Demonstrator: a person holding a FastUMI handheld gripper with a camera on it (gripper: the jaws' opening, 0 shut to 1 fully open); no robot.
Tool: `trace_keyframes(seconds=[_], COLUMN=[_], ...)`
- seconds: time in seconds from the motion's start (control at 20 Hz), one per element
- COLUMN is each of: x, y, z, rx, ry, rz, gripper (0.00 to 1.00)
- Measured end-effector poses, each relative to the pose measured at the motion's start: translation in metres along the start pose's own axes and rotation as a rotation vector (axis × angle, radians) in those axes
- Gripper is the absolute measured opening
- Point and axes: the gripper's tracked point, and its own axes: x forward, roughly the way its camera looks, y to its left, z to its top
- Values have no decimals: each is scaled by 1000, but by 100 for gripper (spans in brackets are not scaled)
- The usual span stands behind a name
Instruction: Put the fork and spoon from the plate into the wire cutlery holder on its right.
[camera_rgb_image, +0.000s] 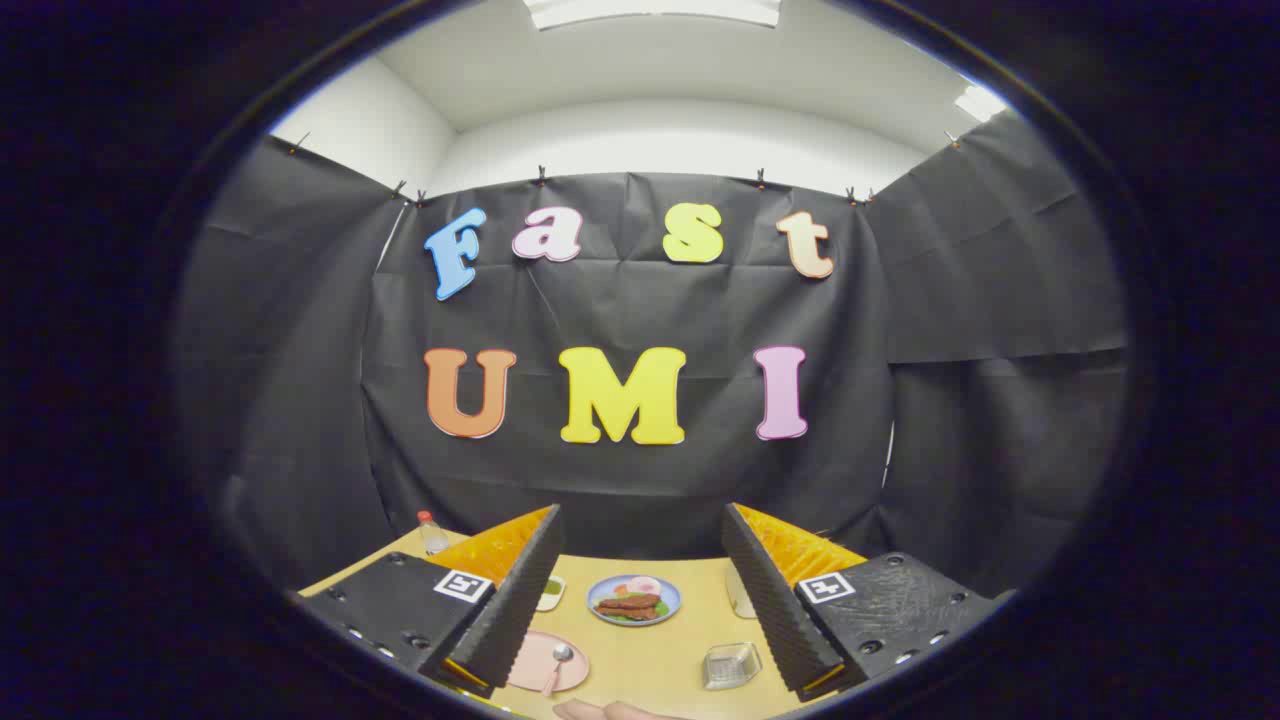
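2 fingers of the gripper (640, 560) stand wide apart, gripping nothing, above the table (650, 665); the spoon (556, 664) lies on the pink plate (545, 662); the wire cutlery holder (731, 665) sits rightward.

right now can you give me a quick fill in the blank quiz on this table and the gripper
1. The gripper has its fingers ____, gripping nothing.
2. The spoon lies on the ____ plate, beside the left finger.
3. The blue plate beyond the fingers holds ____.
4. The wire cutlery holder stands near the ____ finger.

Missing words: open; pink; food; right
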Motion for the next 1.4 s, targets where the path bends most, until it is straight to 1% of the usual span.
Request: trace_keyframes(seconds=[0.2, 0.45, 0.6, 0.7, 0.9, 1.25, 1.4], x=[0, 11, 20, 30, 49, 77, 85], y=[2, 9, 19, 32, 56, 101, 115], z=[-9, -35, -54, -76, -142, -282, -338], rx=[-14, 3, -5, -12, -30, -54, -62], ry=[24, 82, 120, 154, 253, 503, 613], rz=[-24, -39, -30, -9, 19, 68, 72], gripper=[95, 95, 95, 95, 95, 96, 96])
